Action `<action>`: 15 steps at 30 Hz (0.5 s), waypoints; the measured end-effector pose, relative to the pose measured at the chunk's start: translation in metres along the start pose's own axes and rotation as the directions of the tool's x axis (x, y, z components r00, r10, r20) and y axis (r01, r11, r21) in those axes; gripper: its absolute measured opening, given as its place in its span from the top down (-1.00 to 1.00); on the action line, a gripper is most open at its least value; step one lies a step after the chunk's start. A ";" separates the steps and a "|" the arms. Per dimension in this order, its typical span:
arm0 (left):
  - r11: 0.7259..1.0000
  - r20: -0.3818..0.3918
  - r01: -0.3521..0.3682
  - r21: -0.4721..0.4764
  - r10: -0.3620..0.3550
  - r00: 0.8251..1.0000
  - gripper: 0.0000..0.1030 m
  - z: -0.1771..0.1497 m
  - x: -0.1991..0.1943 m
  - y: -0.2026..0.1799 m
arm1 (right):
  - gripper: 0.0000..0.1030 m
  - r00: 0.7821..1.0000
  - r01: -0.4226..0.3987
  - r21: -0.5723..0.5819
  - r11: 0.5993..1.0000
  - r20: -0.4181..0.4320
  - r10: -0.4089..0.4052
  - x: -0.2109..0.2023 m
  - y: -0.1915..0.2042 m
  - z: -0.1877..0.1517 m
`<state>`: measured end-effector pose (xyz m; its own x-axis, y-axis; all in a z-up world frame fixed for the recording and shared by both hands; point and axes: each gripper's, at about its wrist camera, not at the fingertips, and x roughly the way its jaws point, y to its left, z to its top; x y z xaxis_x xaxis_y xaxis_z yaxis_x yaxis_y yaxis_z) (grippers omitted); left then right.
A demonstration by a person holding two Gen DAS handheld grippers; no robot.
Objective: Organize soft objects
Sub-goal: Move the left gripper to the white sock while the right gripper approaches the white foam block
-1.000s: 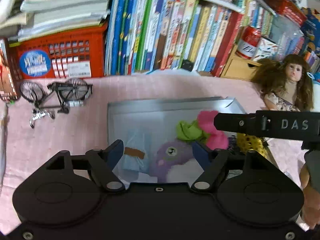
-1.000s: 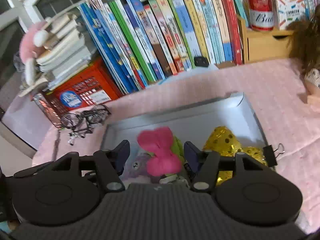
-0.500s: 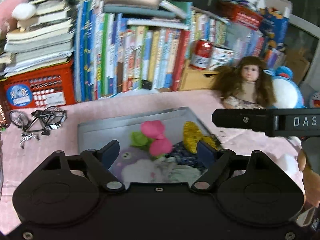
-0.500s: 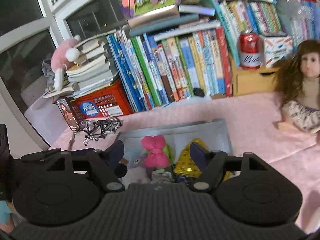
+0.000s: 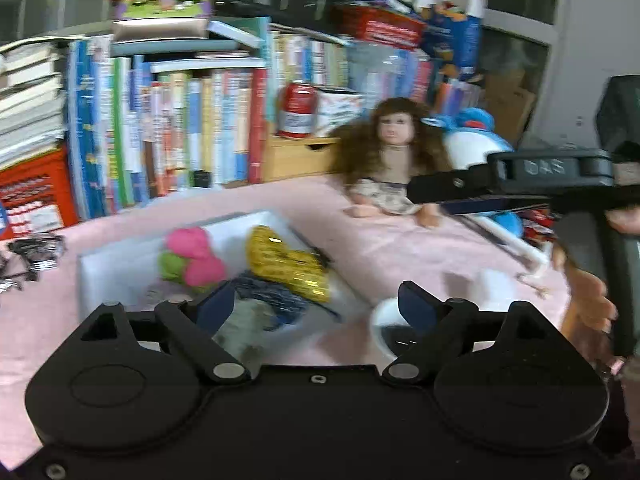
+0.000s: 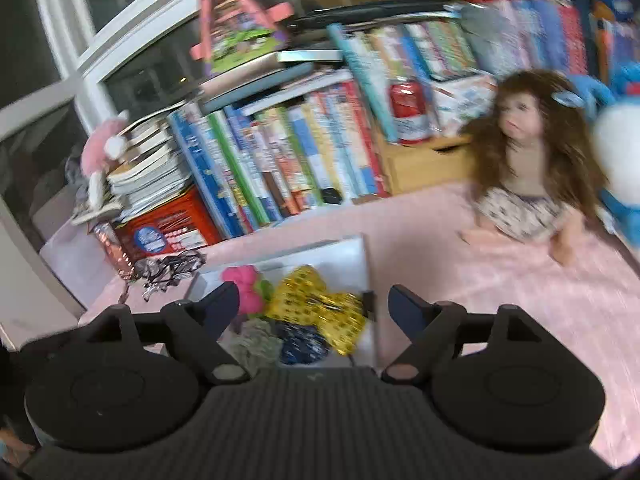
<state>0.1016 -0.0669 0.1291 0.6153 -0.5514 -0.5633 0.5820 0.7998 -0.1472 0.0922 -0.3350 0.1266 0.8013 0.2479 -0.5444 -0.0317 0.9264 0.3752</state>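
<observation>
A pale tray (image 5: 116, 276) on the pink cloth holds a pink-and-green bow (image 5: 196, 256), a gold sequined piece (image 5: 288, 260), dark blue fabric (image 5: 276, 300) and a grey plush (image 5: 240, 332). My left gripper (image 5: 316, 304) hangs back from the tray, its jaws opening with nothing gripped. In the right wrist view the tray (image 6: 352, 248), bow (image 6: 244, 284) and gold piece (image 6: 316, 300) lie below my right gripper (image 6: 316, 304), whose jaws are also opening and hold nothing. A long-haired doll (image 5: 392, 160) (image 6: 524, 160) sits on the cloth to the right.
A blue-and-white plush (image 5: 476, 136) (image 6: 616, 152) sits beside the doll. Books (image 6: 280, 160), a red can (image 5: 298, 108), a wooden drawer box (image 6: 424, 164) and a red crate (image 6: 168, 228) line the back. A toy bicycle (image 6: 168, 268) lies left of the tray. A white ring-shaped thing (image 5: 380, 324) lies near its right side.
Both grippers have drawn back and upward from the tray and their jaws have widened. The doll and the blue plush have come more fully into view. The soft items stay in the tray.
</observation>
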 end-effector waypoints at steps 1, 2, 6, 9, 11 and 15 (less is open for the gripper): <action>1.000 0.006 0.018 0.009 -0.018 1.000 -0.72 -0.005 -0.001 -0.007 | -0.75 1.000 0.006 0.022 1.000 0.001 -0.006 -0.004 -0.008 -0.002; 0.999 0.015 0.034 0.020 -0.034 0.999 -0.72 -0.010 -0.001 -0.014 | -0.77 1.000 0.015 0.042 0.999 0.003 -0.016 -0.009 -0.017 -0.005; 0.993 0.044 0.080 0.083 -0.084 0.995 -0.75 -0.031 -0.003 -0.044 | -0.82 0.998 0.068 0.088 0.994 -0.008 -0.068 -0.022 -0.045 -0.016; 0.988 0.059 0.084 0.130 -0.093 0.994 -0.77 -0.049 -0.004 -0.065 | -0.82 0.995 0.098 0.121 0.988 -0.030 -0.095 -0.026 -0.063 -0.022; 0.985 0.072 0.087 0.152 -0.099 0.992 -0.80 -0.059 -0.006 -0.078 | -0.82 0.993 0.121 0.144 0.982 -0.035 -0.117 -0.030 -0.073 -0.024; 0.981 0.105 0.096 0.166 -0.114 0.988 -0.85 -0.075 -0.009 -0.099 | -0.82 0.985 0.171 0.182 0.968 -0.036 -0.167 -0.032 -0.092 -0.030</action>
<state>-0.0009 -0.1231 0.0879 0.5971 -0.6612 -0.4543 0.7186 0.6925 -0.0634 0.0514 -0.4197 0.0875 0.7732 0.0997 -0.6262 0.2148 0.8880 0.4066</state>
